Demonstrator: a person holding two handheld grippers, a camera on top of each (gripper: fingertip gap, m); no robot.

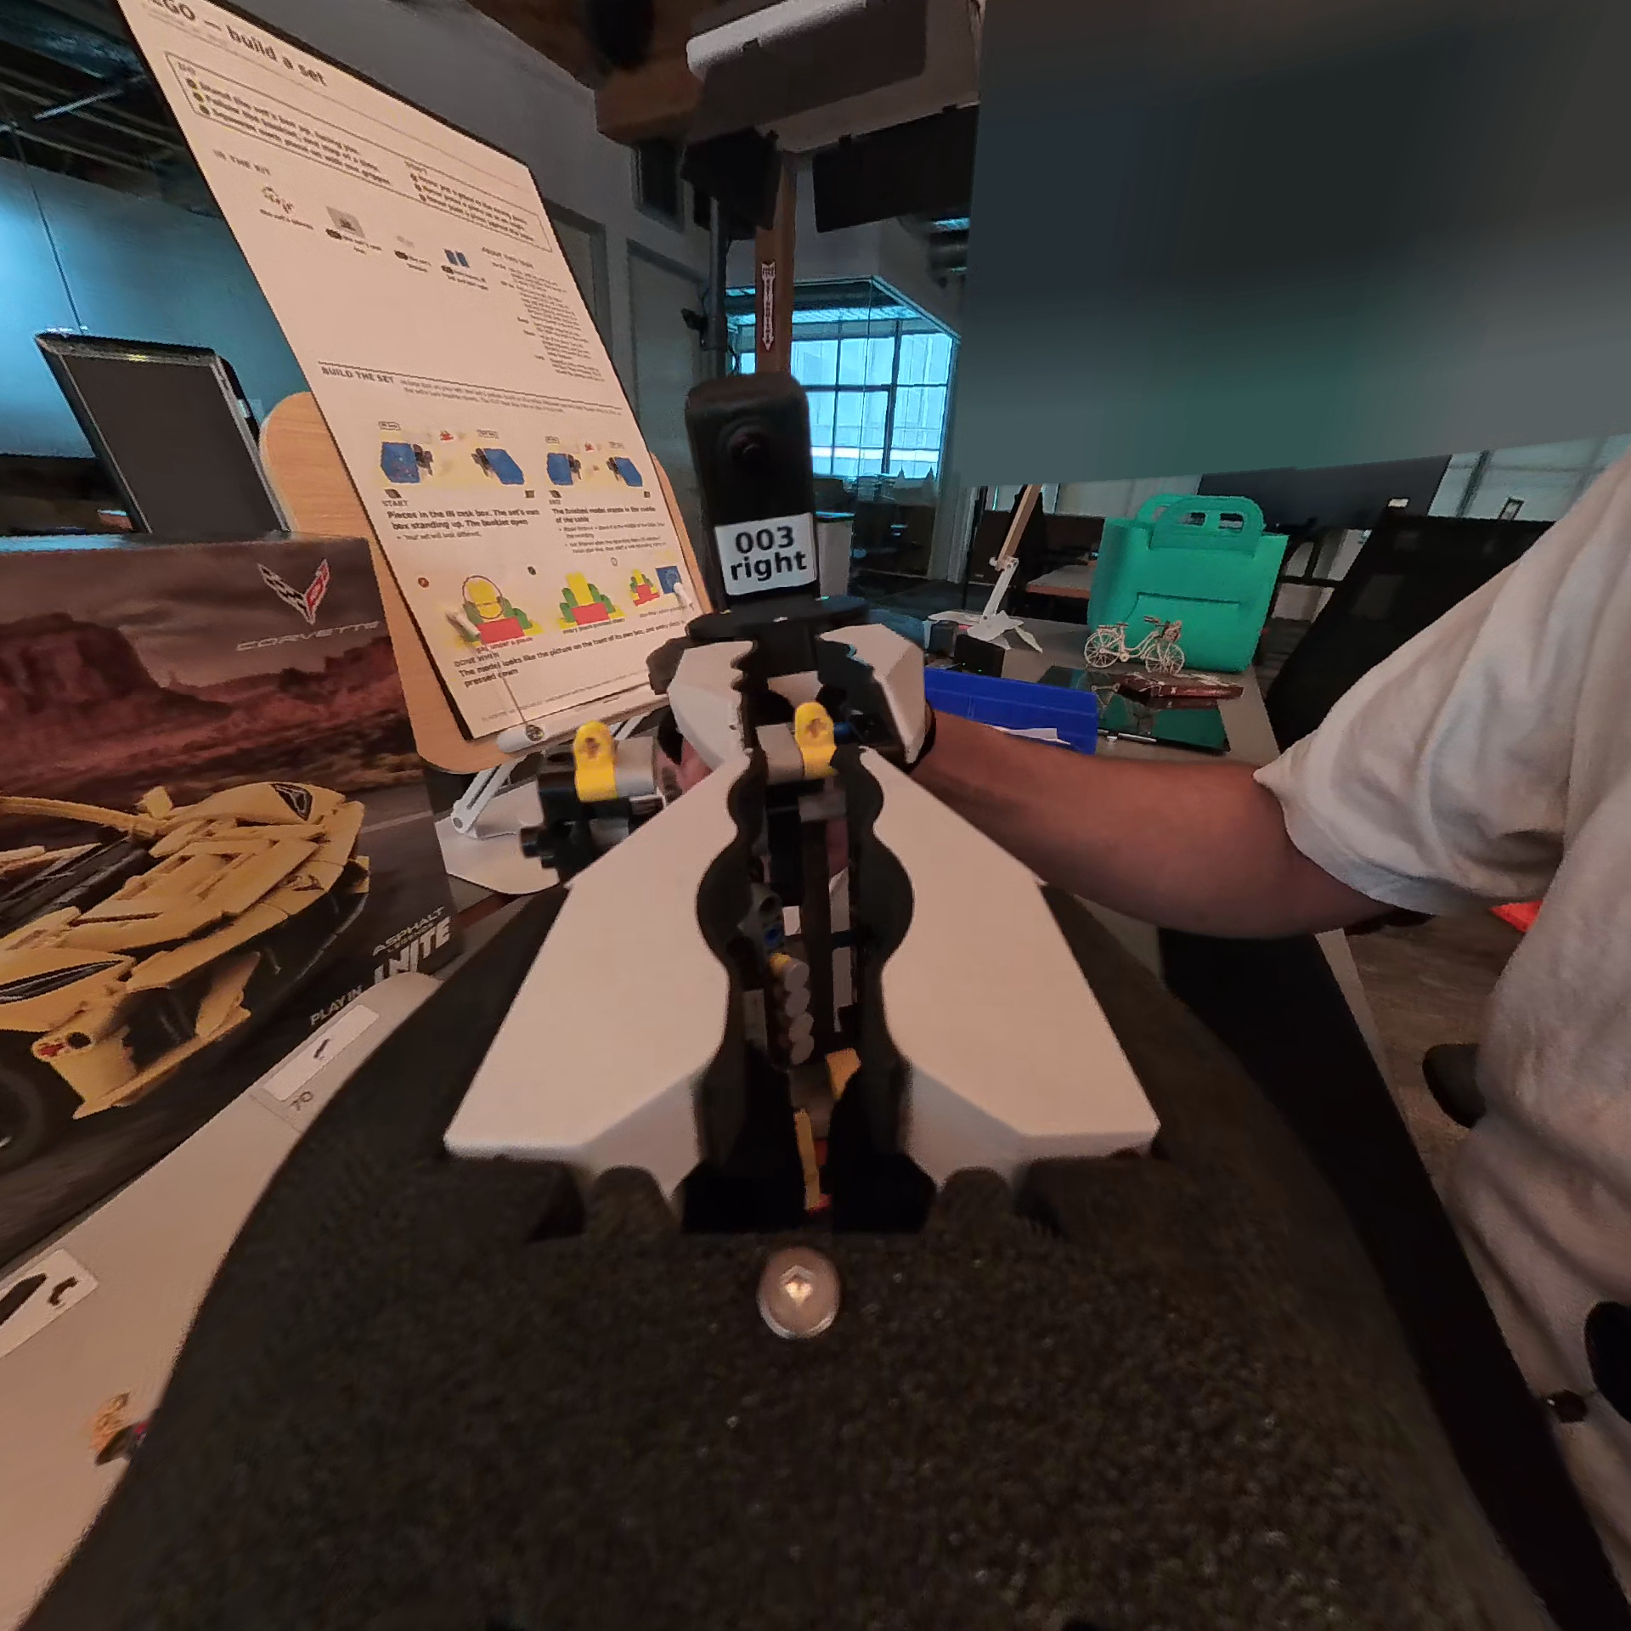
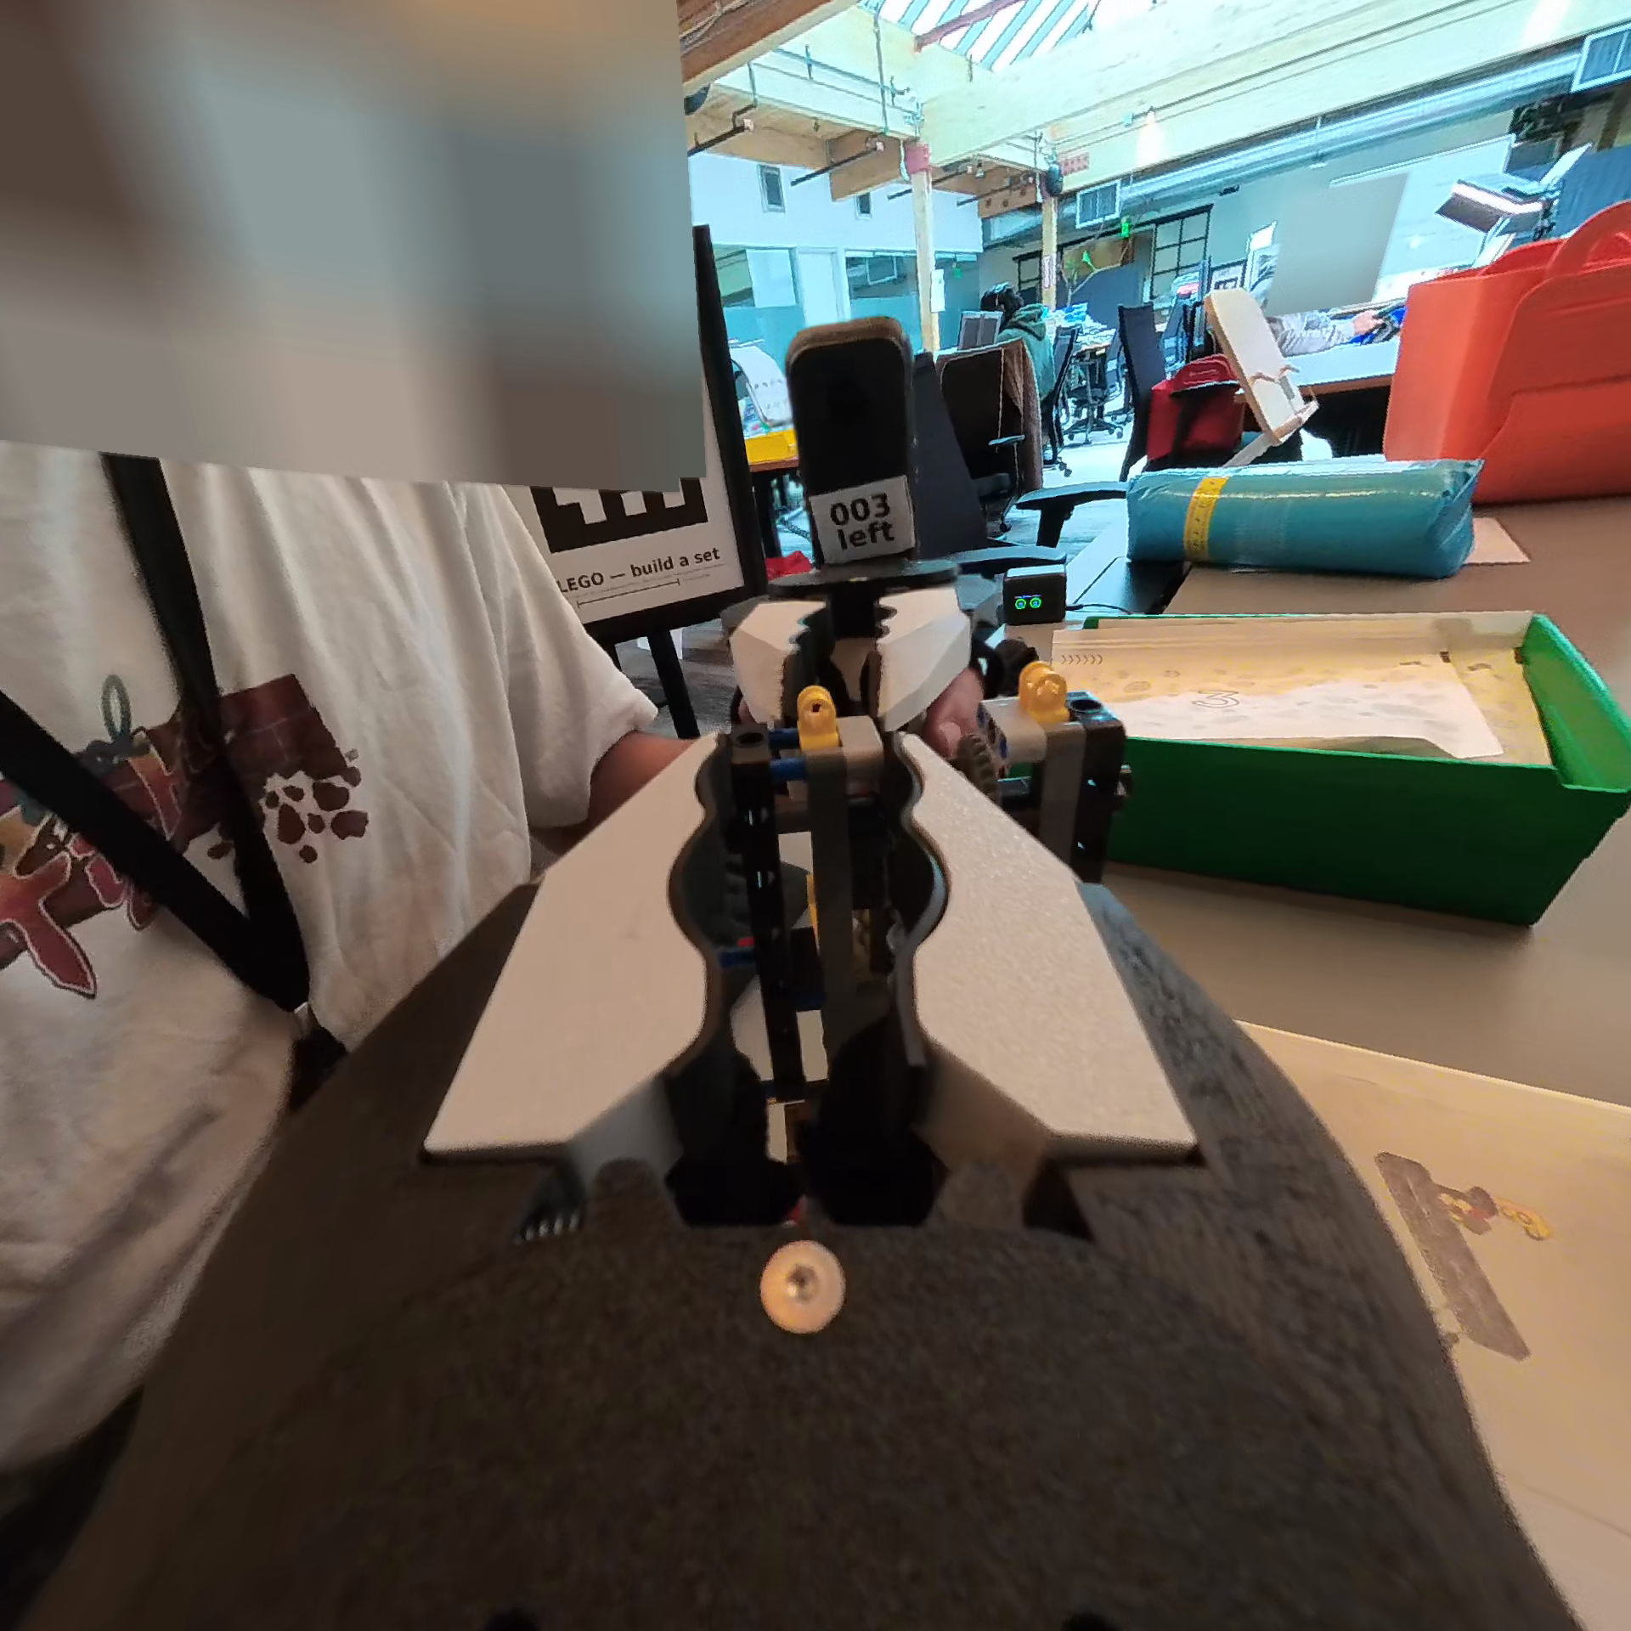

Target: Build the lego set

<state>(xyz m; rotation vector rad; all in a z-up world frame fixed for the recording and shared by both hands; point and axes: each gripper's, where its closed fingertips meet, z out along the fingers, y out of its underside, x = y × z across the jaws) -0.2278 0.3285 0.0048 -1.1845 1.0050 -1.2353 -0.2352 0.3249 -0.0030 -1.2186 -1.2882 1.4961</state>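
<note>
**A:** Chassis (image 1: 799, 927), where does it sit?

**B:** Between both grippers, off the table. The left gripper (image 1: 794, 794) clamps one end and the right gripper (image 2: 816, 768) clamps the other, so the two tools face each other nose to nose.

**A:** Are both really closed on it?

**B:** Yes. In each wrist view the white fingers (image 1: 618, 953) press in on black and grey beams that run up the gap between them. Neither set of jaws is spread.

**A:** Which way does its long axis run?

**B:** As far as I can tell, straight ahead along each gripper's fingers, from one tool to the other. A yellow connector (image 1: 814, 728) sticks up right at the left gripper's tips.

**A:** Anything off to the side?

**B:** A second arm of the build, with its own yellow connector (image 1: 593, 750), hangs out to the left of the left gripper's tips; the right wrist view shows it (image 2: 1041, 697) to the right of its tips, in front of the green bin (image 2: 1341, 821).

**A:** So which hand is nearer?

**B:** Neither; they share it evenly. My guess is the next move is a squeeze or a regrip, and one gripper must keep hold while the other lets go, or the frame drops.

**A:** And the box (image 1: 176, 794)?

**B:** Standing left of the left gripper, beside the instruction board (image 1: 415, 397).
</note>
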